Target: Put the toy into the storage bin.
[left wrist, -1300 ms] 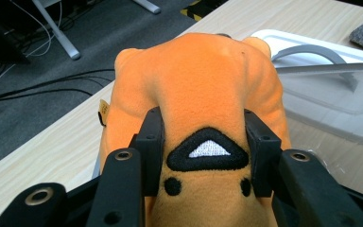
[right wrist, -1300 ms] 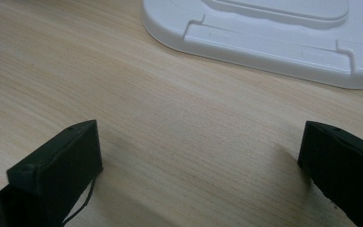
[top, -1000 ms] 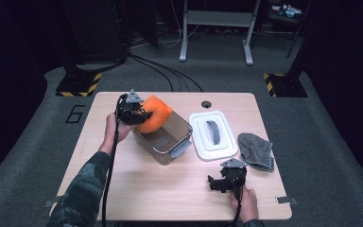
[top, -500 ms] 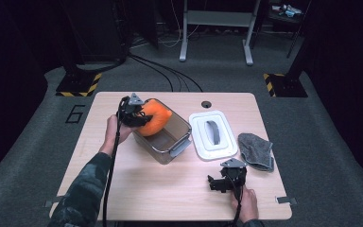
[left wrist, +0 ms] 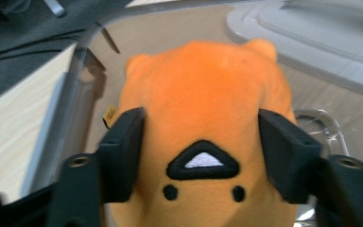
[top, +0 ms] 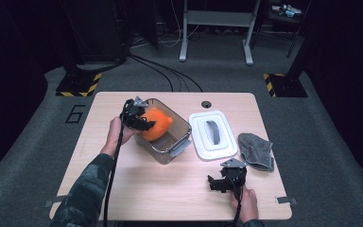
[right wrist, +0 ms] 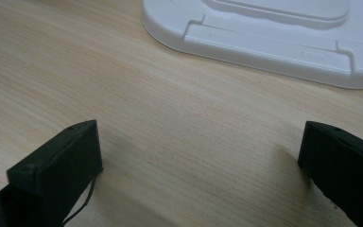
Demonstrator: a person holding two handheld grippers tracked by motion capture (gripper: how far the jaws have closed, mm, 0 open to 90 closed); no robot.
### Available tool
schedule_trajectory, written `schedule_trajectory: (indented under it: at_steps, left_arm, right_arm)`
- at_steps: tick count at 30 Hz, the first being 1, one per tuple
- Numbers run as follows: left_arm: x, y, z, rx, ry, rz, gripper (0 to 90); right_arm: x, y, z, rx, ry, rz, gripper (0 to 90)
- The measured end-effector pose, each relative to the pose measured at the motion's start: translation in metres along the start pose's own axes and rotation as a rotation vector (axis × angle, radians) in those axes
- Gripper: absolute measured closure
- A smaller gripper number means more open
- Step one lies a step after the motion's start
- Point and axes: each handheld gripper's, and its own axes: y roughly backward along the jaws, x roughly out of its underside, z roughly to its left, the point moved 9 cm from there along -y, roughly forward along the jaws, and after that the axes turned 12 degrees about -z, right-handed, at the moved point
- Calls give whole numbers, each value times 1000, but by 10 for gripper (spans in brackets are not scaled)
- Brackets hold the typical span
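Left tongs [left wrist: 201, 142] just opening (plush [left wrist: 203, 109] between), right tongs [right wrist: 203, 170] wide open beside lid [right wrist: 283, 33].

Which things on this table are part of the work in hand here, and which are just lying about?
In the job:
- orange plush toy, between the left gripper jaws, which have just been opening
- clear bin that the toy sits in

Lying about:
- white lid, flat beside the bin
- grey cloth
- right gripper, open over bare table
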Motion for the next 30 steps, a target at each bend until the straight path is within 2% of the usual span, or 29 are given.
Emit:
schedule_trajectory:
  at_steps: [1, 4, 7, 10, 13, 14, 16, 19, 21, 25, 26, 29, 30]
  left_arm:
    - [-1, 1, -1, 1, 14, -9, 293]
    - [-3, 5, 2, -12, 16, -24, 280]
    - [-4, 13, 4, -2, 36, -33, 318]
    - [-1, 17, 4, 16, 51, -14, 417]
    - [6, 15, 3, 36, 54, 35, 500]
    - [9, 13, 3, 39, 61, 52, 518]
    - [11, 10, 3, 40, 87, 56, 528]
    - [14, 7, 3, 38, 96, 73, 544]
    - [13, 7, 2, 35, 98, 73, 543]
    - [10, 11, 4, 20, 93, 59, 442]
    - [8, 14, 6, 8, 95, 37, 426]
    - [5, 18, 7, -5, 99, 23, 343]
    - [2, 22, 8, -15, 111, -1, 322]
  right_arm:
    - [0, 0, 0, 0, 0, 0, 0]
    - [0, 0, 0, 0, 0, 0, 0]
    - [0, 0, 0, 0, 0, 0, 0]
    - [0, 0, 0, 0, 0, 0, 0]
    - [0, 0, 0, 0, 0, 0, 0]
    - [0, 0, 0, 0, 0, 0, 0]
    - [0, 0, 0, 0, 0, 0, 0]
    - [0, 0, 0, 0, 0, 0, 0]
    - [0, 0, 0, 0, 0, 0, 0]
    - [0, 0, 0, 0, 0, 0, 0]
    - [0, 0, 0, 0, 0, 0, 0]
    - [0, 0, 0, 0, 0, 0, 0]
    - [0, 0, 0, 0, 0, 0, 0]
